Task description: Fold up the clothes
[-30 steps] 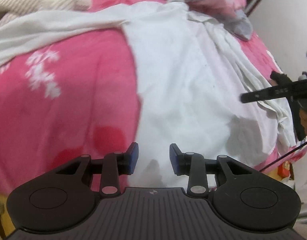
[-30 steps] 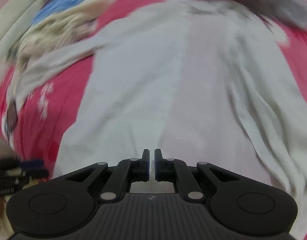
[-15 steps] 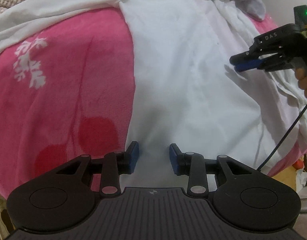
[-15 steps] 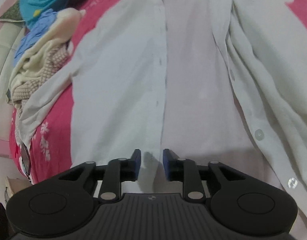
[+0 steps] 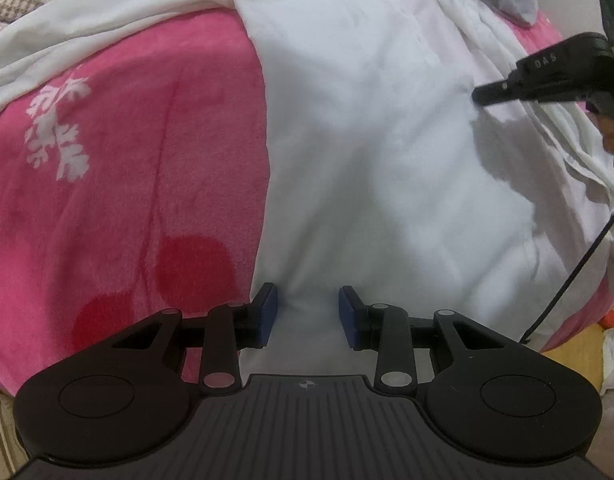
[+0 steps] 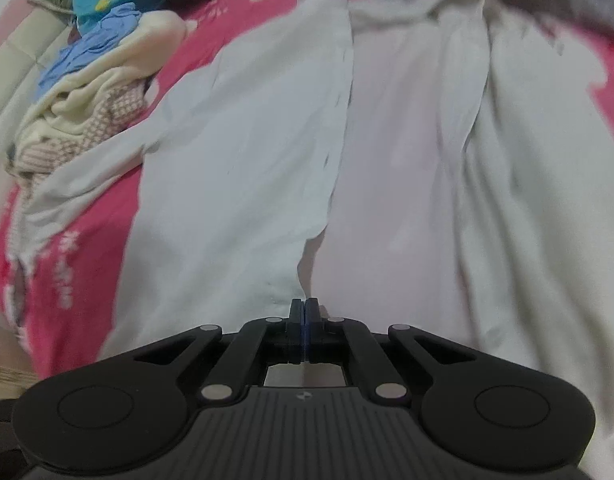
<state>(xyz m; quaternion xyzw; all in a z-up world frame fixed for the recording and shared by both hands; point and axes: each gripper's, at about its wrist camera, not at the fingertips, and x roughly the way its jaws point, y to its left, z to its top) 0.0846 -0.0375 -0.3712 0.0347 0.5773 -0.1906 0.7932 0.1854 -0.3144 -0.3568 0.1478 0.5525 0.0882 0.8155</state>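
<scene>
One clothes heap (image 6: 87,120) beside white shirt (image 6: 247,184)

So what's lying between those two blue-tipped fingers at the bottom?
In the left wrist view, the white shirt hem lies between the left gripper fingers, not yet pinched.

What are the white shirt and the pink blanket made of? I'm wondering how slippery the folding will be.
White shirt: looks like thin woven cotton or a blend, matte, with fine creases. Pink blanket: seems plush fleece, with a fuzzy nap and soft sheen.
</scene>
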